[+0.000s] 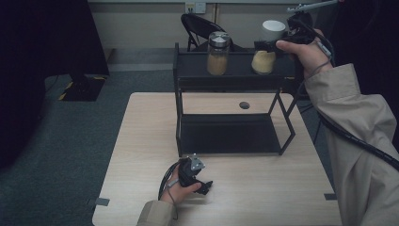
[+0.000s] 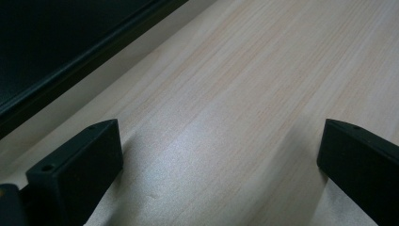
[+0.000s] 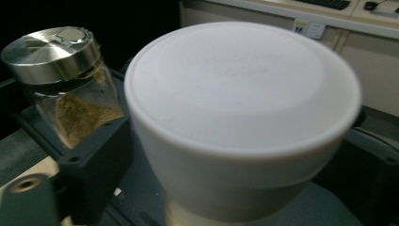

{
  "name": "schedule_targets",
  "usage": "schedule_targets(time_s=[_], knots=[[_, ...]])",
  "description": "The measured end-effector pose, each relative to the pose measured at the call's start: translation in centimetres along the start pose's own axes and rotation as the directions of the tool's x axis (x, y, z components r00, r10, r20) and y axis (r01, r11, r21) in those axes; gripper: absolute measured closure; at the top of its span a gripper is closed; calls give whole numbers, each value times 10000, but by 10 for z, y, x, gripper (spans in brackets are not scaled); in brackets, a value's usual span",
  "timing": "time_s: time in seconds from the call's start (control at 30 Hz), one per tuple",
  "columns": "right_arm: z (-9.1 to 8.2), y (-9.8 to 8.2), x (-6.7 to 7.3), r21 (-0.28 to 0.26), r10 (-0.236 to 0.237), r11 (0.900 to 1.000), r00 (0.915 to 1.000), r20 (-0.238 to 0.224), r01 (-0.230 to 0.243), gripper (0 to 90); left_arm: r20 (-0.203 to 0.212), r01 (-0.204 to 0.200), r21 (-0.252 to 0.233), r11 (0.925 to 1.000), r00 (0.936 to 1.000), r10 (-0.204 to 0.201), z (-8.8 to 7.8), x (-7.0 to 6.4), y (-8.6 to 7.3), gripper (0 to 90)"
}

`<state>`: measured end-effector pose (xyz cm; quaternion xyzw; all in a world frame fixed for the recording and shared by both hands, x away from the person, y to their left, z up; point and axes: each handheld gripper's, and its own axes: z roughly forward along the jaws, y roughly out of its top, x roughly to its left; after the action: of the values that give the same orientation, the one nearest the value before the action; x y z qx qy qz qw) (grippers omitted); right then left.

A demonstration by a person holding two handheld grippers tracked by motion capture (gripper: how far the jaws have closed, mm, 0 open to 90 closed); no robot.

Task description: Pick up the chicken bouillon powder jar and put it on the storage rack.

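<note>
Resting on the near part of the table (image 1: 141, 141), the left gripper (image 1: 203, 186) is lying idle with its jaws spread wide over bare wood and nothing between them. Farther off, a black two-tier rack (image 1: 235, 82) is standing on the table, and on its top shelf a steel-lidded jar (image 1: 218, 52) is sitting to the left of a white-capped jar (image 1: 268, 47). At the far right, the right gripper (image 1: 270, 44) is flanking the white cap (image 3: 240, 108) with jaws released, apparently letting go after placing it. Next, it should be backing away straight without nudging the jar.
</note>
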<state>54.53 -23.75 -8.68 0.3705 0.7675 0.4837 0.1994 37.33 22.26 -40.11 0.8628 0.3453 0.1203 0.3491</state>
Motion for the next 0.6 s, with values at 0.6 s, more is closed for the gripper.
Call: schedule_targets(time_s=[0.6], knots=[[-10, -16, 2, -240, 36, 9997, 10000, 84, -34, 0, -8, 2, 2, 10000, 10000, -2, 0, 0, 0, 1]])
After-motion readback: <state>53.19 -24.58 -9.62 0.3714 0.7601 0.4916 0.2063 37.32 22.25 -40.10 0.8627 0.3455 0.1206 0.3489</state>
